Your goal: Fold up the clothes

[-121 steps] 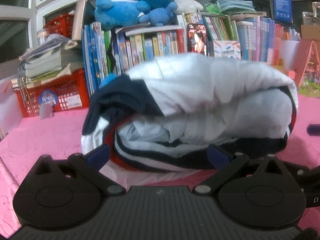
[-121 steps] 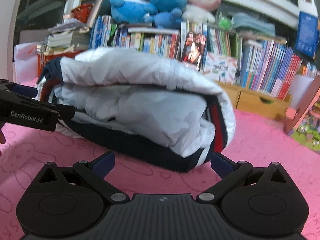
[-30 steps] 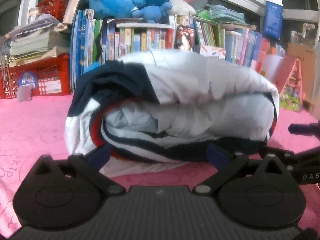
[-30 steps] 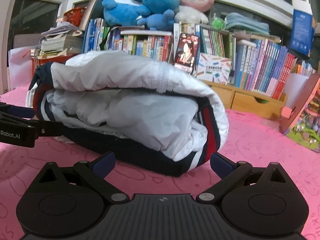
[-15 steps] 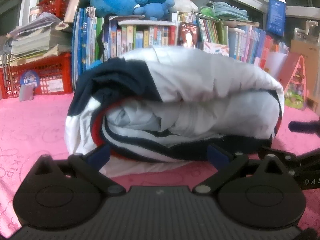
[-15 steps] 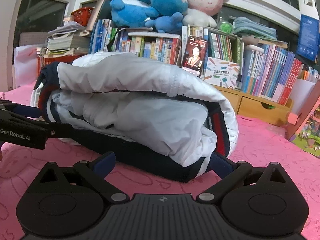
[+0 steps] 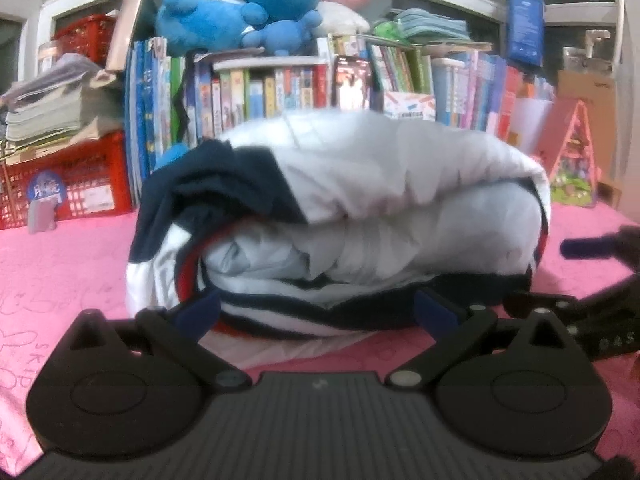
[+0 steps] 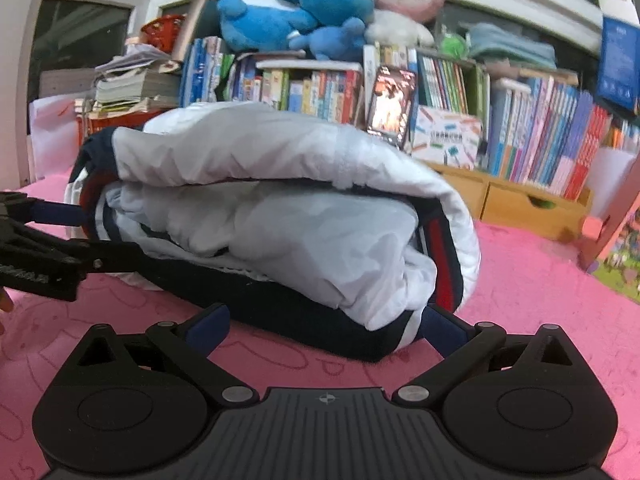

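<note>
your folded jacket (image 7: pixel 360 216) sits bundled on the pink cover (image 8: pixel 540 280). left gripper (image 7: pixel 316 312) and right gripper (image 8: pixel 324 324), both spread wide, empty, against its base. shove carelessly and the puffy layers could spring open.

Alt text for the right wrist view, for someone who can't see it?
A folded white jacket with navy and red trim lies on a pink cover, between the open right gripper fingers. The left gripper reaches in from the left edge; bookshelves topped with plush toys fill the background.
</note>
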`<action>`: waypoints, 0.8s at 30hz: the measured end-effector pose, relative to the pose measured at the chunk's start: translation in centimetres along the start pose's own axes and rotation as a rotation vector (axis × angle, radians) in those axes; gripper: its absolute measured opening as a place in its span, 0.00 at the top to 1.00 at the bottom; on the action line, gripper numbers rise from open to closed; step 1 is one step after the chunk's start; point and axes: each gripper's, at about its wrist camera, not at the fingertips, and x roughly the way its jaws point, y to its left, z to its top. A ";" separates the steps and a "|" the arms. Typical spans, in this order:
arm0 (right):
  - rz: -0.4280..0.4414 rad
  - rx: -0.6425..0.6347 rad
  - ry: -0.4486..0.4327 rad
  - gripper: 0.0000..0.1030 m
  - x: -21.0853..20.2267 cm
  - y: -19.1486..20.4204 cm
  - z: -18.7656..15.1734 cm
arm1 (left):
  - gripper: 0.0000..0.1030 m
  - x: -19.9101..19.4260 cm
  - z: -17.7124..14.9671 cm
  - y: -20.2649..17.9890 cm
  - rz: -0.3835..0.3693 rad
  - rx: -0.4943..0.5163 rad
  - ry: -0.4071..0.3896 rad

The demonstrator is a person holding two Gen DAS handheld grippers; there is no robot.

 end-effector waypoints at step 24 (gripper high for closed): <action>-0.022 0.015 0.060 0.07 -0.8 1.5 -1.1 | 0.00 2.1 1.6 0.6 0.107 0.056 -0.003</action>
